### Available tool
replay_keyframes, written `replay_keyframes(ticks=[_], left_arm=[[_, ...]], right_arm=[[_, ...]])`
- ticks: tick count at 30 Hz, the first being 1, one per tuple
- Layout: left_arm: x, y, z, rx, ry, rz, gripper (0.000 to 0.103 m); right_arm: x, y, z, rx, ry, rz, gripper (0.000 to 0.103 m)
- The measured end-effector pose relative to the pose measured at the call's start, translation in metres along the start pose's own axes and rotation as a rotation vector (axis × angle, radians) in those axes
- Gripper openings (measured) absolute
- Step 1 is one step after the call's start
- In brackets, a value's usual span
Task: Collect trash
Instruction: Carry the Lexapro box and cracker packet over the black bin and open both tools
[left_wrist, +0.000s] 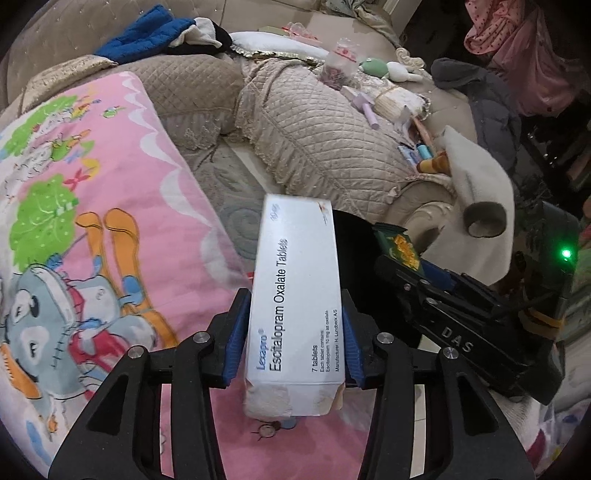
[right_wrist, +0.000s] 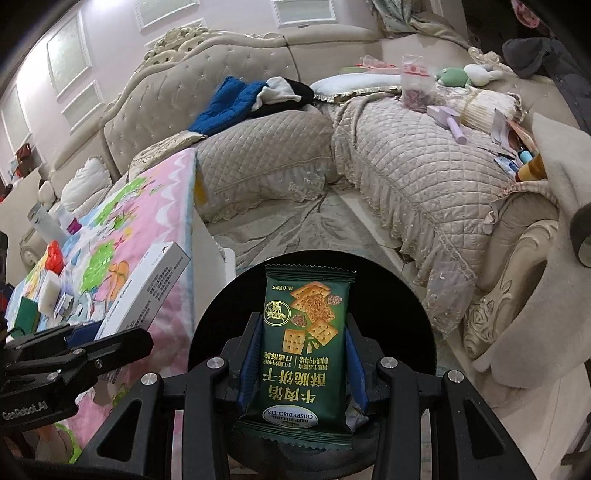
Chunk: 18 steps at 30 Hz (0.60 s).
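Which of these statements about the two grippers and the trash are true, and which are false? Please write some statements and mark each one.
1. The left gripper holds a white tablet box. True.
2. The right gripper holds a red drink can. False: it holds a green biscuit packet.
3. The biscuit packet is above a round black bin opening. True.
4. The right gripper's fingers are wide open with nothing between them. False: they press on the packet's two sides.
5. A pink cartoon blanket lies left of the tablet box. True.
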<state>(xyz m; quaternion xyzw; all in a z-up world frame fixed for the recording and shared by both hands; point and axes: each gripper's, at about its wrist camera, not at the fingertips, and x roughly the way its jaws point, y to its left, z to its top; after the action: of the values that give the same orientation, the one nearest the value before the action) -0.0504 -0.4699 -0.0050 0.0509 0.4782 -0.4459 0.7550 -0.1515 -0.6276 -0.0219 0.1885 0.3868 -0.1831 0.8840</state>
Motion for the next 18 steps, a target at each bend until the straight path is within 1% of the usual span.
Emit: replay_keyframes(ticks=[1, 2, 3, 4, 8, 13, 18], left_arm=[[0.000, -0.001, 0.000, 0.005, 0.002, -0.007, 0.053], [-0.001, -0.002, 0.000, 0.010, 0.000, -0.012, 0.057], [-0.003, -0.001, 0.000, 0.012, -0.005, -0.014, 0.060], [-0.004, -0.001, -0.001, 0.014, -0.012, -0.011, 0.060], [-0.010, 0.003, -0.004, 0.020, -0.005, 0.021, 0.060], [-0.021, 0.016, -0.013, 0.022, -0.025, 0.126, 0.060], [-0.033, 0.029, -0.019, 0.018, -0.051, 0.202, 0.060]], right_arm=[[0.000, -0.001, 0.001, 0.004, -0.003, -0.003, 0.043], [0.000, -0.002, 0.001, 0.013, -0.006, -0.007, 0.052], [0.000, -0.003, 0.001, 0.022, -0.008, -0.009, 0.056], [0.000, -0.004, 0.001, 0.032, -0.009, -0.008, 0.062], [-0.001, -0.005, -0.002, 0.043, -0.006, -0.003, 0.062], [-0.001, 0.004, -0.009, 0.037, 0.008, 0.015, 0.062], [0.001, 0.019, -0.015, 0.026, 0.025, 0.035, 0.062]])
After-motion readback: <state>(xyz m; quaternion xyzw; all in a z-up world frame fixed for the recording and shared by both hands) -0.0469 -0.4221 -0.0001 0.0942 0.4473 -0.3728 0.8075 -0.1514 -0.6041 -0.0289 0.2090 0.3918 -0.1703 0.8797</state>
